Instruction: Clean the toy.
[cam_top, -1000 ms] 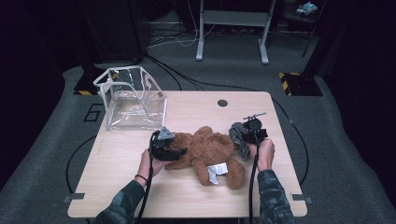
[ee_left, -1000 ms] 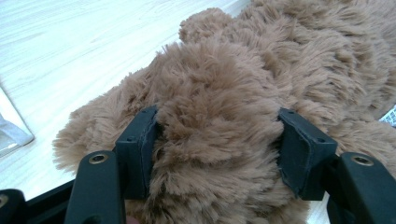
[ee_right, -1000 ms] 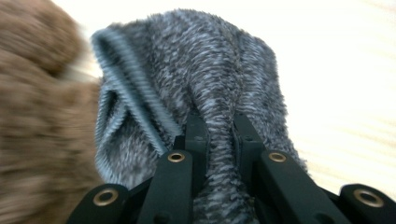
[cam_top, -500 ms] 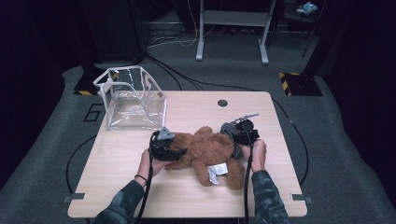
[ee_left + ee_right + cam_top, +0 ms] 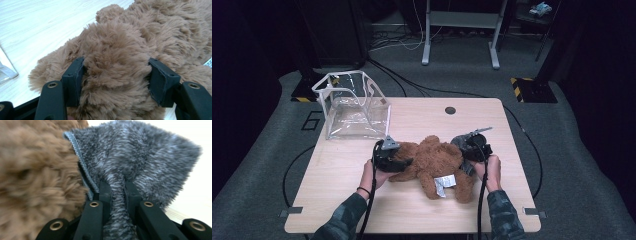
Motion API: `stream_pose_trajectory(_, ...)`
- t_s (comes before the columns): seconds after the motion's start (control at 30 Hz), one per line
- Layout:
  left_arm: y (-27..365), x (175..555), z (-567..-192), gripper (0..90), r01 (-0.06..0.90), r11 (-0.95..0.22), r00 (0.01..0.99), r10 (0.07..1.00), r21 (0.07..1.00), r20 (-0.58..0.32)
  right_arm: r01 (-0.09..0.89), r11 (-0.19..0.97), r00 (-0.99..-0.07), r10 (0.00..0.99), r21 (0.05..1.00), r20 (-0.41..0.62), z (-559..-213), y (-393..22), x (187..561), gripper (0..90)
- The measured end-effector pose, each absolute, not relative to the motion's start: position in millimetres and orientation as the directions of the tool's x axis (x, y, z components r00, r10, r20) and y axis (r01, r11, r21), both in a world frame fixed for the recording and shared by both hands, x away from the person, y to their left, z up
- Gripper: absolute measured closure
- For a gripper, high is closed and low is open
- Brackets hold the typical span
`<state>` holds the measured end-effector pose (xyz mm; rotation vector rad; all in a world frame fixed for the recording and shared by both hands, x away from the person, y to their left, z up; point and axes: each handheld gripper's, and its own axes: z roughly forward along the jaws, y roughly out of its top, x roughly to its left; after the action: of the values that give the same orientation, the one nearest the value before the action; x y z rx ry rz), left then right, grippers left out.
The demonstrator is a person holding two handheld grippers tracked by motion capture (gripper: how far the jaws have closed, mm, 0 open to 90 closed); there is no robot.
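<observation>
While clamped on both sides, still flat mid-table: brown plush bear [image 5: 432, 162] pinched at one limb by left gripper [image 5: 116, 75], grey fur garment [image 5: 140, 157] nipped tight by right gripper [image 5: 117, 192] at 3 o'clock of bear. Garment bunched beside bear (not yet on or off, by the look). Clear bag [image 5: 354, 105] at 10 o'clock, empty.

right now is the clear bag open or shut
Open: the clear bag stands upright on the table, its white-edged mouth gaping upward, nothing visible inside.
</observation>
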<state>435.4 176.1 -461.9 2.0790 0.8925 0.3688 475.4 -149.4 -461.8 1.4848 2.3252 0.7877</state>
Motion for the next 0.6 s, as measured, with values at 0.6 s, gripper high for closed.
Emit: stream_pose_trajectory(0.6,175.8,435.6,-461.3,36.7,0.471,-0.408,0.704,0.708,0.782,-0.055,0.741,0.246,-0.398,0.910,0.625,0.113,-425.0,-183.0,443.3,80.2)
